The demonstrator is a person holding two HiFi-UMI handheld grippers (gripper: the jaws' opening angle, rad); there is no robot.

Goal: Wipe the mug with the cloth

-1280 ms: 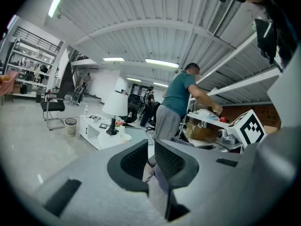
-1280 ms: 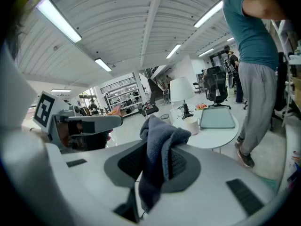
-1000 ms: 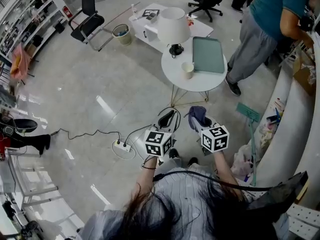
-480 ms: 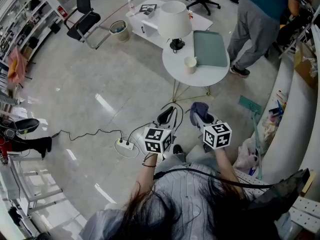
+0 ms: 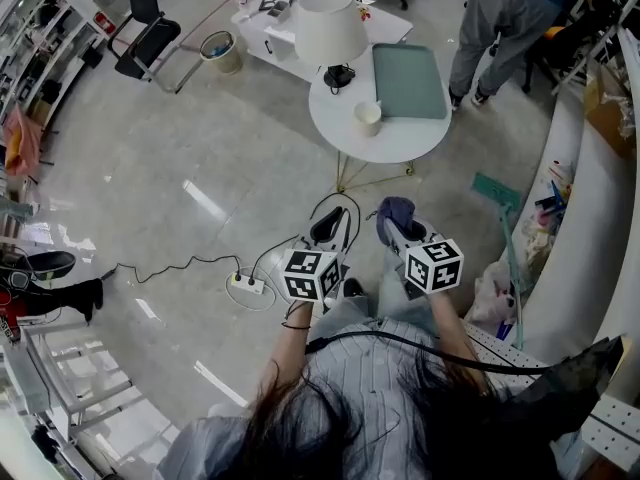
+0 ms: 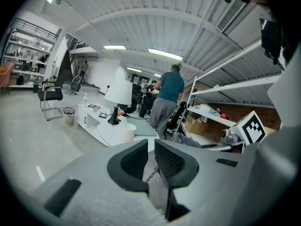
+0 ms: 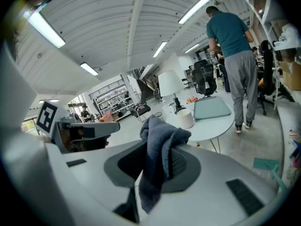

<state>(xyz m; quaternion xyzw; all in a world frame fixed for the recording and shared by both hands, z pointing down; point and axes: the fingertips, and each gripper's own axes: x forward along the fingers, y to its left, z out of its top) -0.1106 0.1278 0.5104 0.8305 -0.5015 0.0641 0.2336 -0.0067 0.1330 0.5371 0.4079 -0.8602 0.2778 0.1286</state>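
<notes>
The mug stood well ahead on the round table, slightly nearer the right gripper (pinching the cloth); the left gripper was pressed together, empty

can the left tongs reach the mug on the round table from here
Probably not yet: open floor separates the left tongs from the mug on the round table. Nothing seems to block the way once the person steps closer.

Ceiling strip lights are flooding the hall with bright, even white light, and glare is streaking the polished floor at centre left of the head view. Both gripper views are bending strongly and darkening to black at the corners.
</notes>
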